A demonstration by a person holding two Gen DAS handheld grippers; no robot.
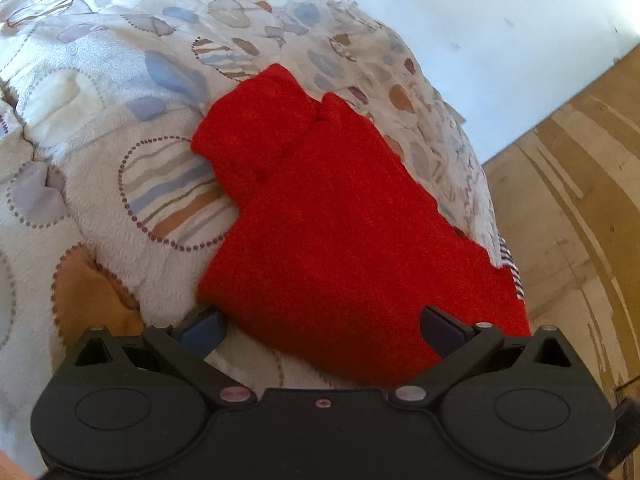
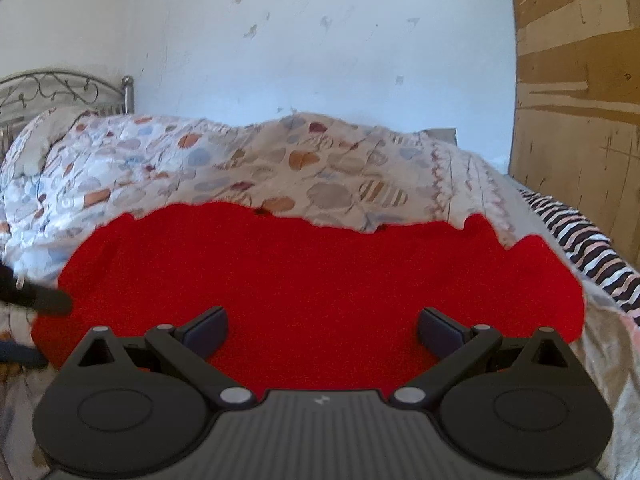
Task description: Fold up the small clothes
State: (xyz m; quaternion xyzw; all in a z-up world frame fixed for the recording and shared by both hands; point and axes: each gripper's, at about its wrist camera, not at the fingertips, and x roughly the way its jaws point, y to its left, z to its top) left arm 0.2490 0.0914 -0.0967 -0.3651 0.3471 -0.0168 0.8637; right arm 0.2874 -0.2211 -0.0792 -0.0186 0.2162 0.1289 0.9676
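A small red fuzzy garment (image 1: 320, 220) lies spread flat on a patterned quilt (image 1: 100, 160), a sleeve reaching to the far left. My left gripper (image 1: 322, 330) is open, its jaws wide over the garment's near edge. In the right wrist view the red garment (image 2: 320, 276) fills the middle, lying on the quilt (image 2: 240, 160). My right gripper (image 2: 322, 330) is open and empty, jaws wide just above the cloth. The other gripper's dark tip (image 2: 44, 300) shows at the left edge of the garment.
A striped cloth (image 2: 584, 236) lies at the bed's right edge, also seen in the left wrist view (image 1: 510, 260). A wooden panel (image 2: 576, 100) stands at the right. A white wall (image 2: 320, 40) is behind. A metal headboard (image 2: 60, 92) is at the far left.
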